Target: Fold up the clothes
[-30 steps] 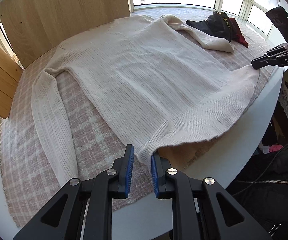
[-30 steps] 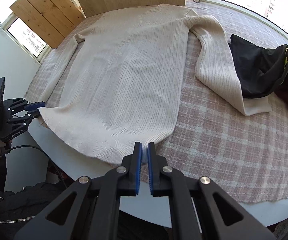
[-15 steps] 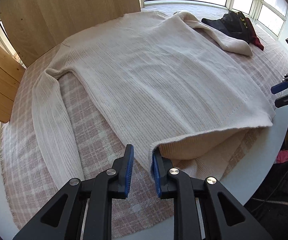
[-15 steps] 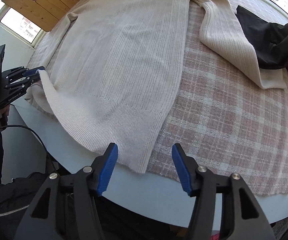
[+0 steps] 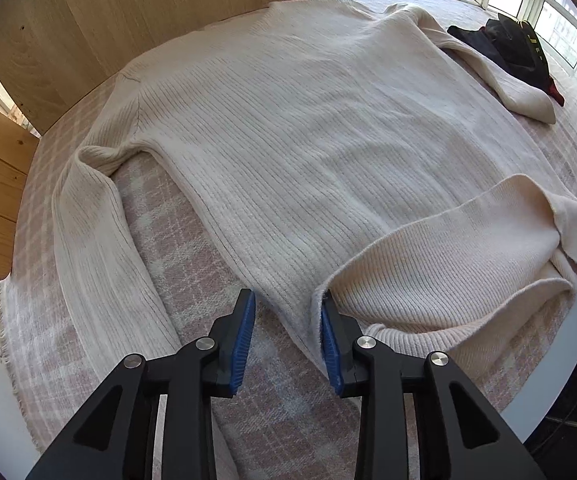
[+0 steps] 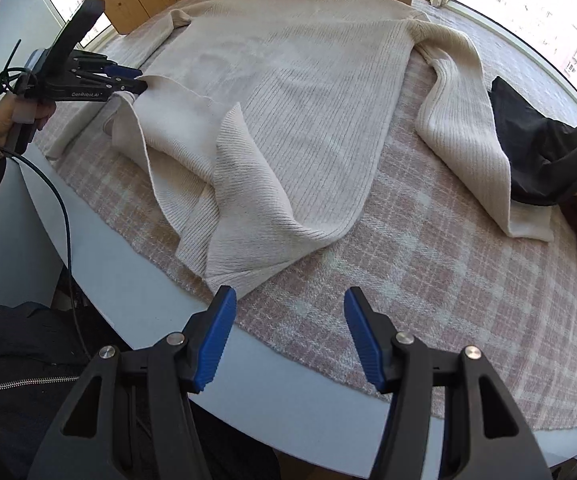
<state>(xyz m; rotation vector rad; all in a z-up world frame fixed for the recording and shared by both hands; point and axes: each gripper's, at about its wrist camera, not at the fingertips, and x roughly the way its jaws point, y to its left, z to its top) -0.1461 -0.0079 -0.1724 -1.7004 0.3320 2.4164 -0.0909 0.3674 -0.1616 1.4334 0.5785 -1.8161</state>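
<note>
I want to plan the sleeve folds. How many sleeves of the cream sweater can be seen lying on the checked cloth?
2. One sleeve lies along the sweater's left side, near the wooden boards. The other sleeve lies on the right, its cuff beside the dark clothes.

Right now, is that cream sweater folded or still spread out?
Mostly spread. The cream sweater lies flat with both sleeves out; only its bottom hem is flipped up onto the body.

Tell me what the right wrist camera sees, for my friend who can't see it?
A cream sweater lies on a pink checked cloth, its bottom hem flipped up. The right claw hangs open above the cloth, holding nothing. Dark clothes lie far right.
</note>
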